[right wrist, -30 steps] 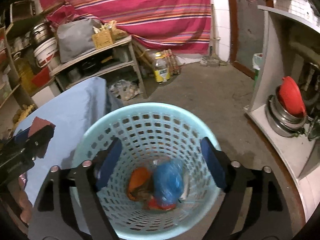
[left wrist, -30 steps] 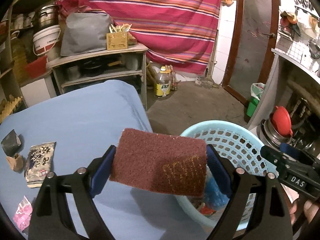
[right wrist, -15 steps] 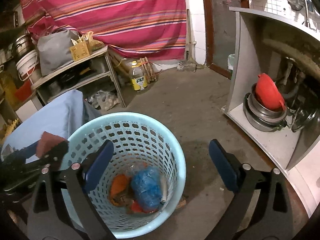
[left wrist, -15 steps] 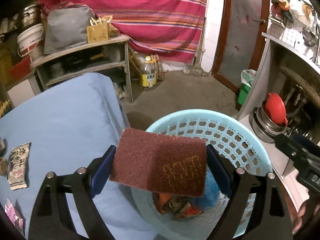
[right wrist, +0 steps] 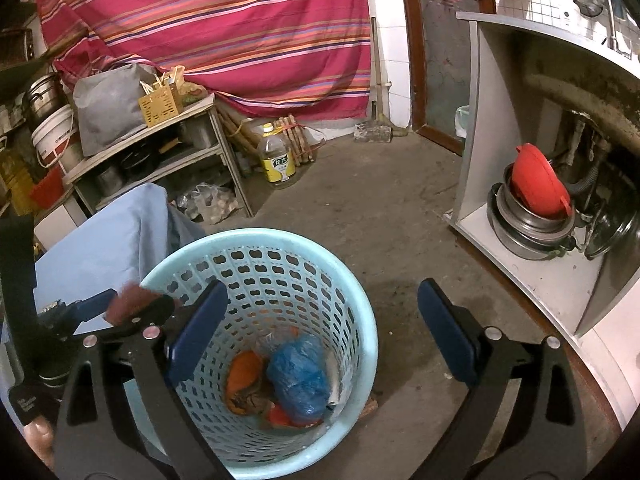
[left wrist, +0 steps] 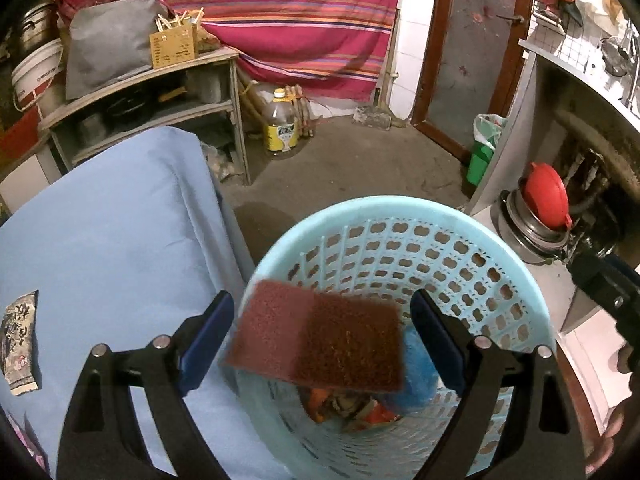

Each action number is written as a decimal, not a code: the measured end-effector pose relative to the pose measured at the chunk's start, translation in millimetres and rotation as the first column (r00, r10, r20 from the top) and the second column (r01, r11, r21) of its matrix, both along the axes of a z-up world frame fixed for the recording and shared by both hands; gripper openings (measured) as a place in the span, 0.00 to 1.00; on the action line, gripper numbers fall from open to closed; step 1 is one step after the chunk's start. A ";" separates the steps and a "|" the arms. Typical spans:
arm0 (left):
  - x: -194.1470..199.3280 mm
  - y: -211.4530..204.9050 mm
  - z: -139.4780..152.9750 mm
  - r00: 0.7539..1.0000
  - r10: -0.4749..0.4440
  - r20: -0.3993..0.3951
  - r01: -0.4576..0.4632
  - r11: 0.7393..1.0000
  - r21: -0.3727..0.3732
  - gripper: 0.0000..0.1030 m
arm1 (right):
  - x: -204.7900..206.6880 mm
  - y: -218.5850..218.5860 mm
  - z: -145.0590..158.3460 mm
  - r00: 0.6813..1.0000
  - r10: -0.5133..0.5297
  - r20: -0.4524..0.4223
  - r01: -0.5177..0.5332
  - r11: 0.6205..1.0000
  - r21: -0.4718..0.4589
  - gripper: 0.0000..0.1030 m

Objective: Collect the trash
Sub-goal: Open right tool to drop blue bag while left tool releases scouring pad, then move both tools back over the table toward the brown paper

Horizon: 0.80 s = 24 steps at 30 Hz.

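Scouring pad (left wrist: 320, 340): coarse maroon rectangle, loose between the left gripper (left wrist: 322, 340)'s spread blue pads, above the basket mouth.
Basket (left wrist: 500, 280): pale-blue perforated plastic, holding a blue bag (right wrist: 298, 376) and orange scraps.
Nearby: blue tablecloth (left wrist: 108, 232), printed wrapper (left wrist: 20, 340).
Right gripper (right wrist: 322, 344): angled down, jaws apart, empty.

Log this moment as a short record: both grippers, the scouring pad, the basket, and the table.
left gripper: open, above the basket
scouring pad: between the left jaws, a gap on each side, blurred, over the basket mouth
right gripper: open, nothing held
basket: on the floor, holds a blue bag and an orange wrapper
table: blue cloth, one printed packet lying on it
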State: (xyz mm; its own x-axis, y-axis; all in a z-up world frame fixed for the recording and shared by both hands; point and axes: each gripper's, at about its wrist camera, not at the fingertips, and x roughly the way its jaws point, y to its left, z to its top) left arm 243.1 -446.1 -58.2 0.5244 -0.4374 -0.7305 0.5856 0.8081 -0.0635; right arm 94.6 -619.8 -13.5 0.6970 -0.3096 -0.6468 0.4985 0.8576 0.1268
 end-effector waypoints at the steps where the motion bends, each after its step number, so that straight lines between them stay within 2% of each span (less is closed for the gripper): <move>1: 0.5 0.6 -0.8 1.000 0.000 -0.001 0.000 1.000 -0.001 0.86 | 0.5 0.1 0.6 1.000 0.002 0.002 -0.002 1.000 0.003 0.91; 8: 0.9 15.4 5.2 1.000 0.010 -0.003 -0.010 1.000 -0.020 0.89 | 10.2 10.1 6.4 1.000 0.010 0.000 -0.010 1.000 -0.015 0.91; 13: 0.2 61.8 21.9 0.998 0.050 0.027 -0.049 0.998 -0.038 0.89 | 21.4 24.4 7.9 0.999 0.033 0.004 -0.033 0.999 -0.021 0.93; 17: 2.5 119.3 34.4 0.991 0.109 0.074 -0.108 0.994 -0.025 0.89 | 34.2 50.7 13.0 0.998 0.067 0.017 -0.067 0.997 -0.036 0.96; 24: 14.6 248.7 48.2 0.956 0.260 0.138 -0.265 0.964 0.017 0.89 | 69.6 121.6 13.4 0.984 0.176 0.033 -0.175 0.984 -0.033 0.96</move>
